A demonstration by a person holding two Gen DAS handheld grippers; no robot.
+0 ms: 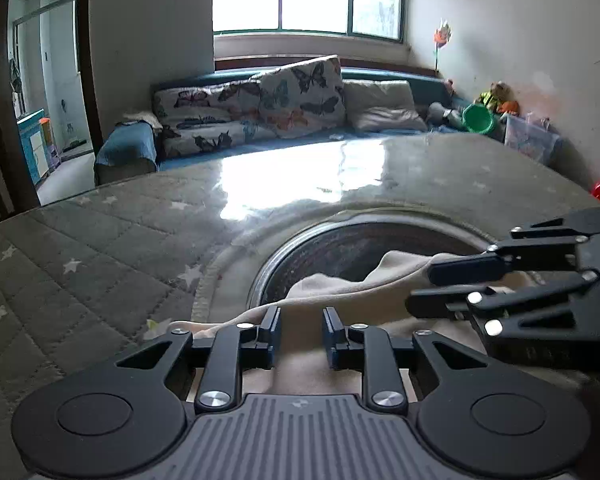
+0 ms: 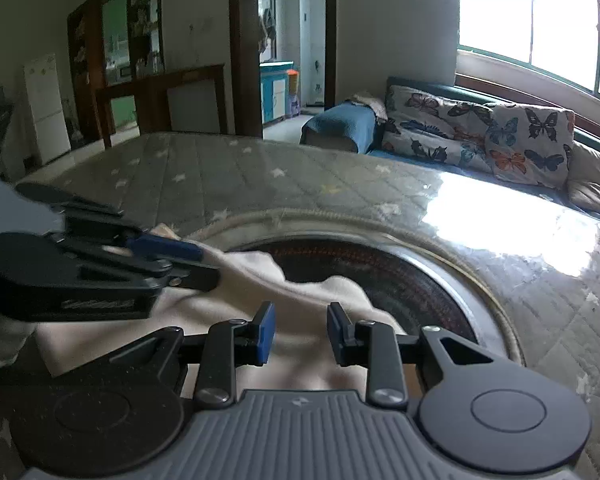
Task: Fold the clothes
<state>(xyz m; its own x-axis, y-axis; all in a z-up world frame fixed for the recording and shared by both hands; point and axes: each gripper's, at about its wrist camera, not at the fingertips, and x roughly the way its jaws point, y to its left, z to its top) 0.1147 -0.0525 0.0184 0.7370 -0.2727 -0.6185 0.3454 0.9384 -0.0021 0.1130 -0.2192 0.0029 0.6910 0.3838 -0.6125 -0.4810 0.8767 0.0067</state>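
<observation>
Over the cream garment on the mattress, left tongs and right tongs released, nothing gripped.

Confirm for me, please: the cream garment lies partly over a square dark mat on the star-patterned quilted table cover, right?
Not quite: the dark mat is round, not square, as the right wrist view shows. The cream garment does lie partly over it on the star-patterned quilted cover.
</observation>
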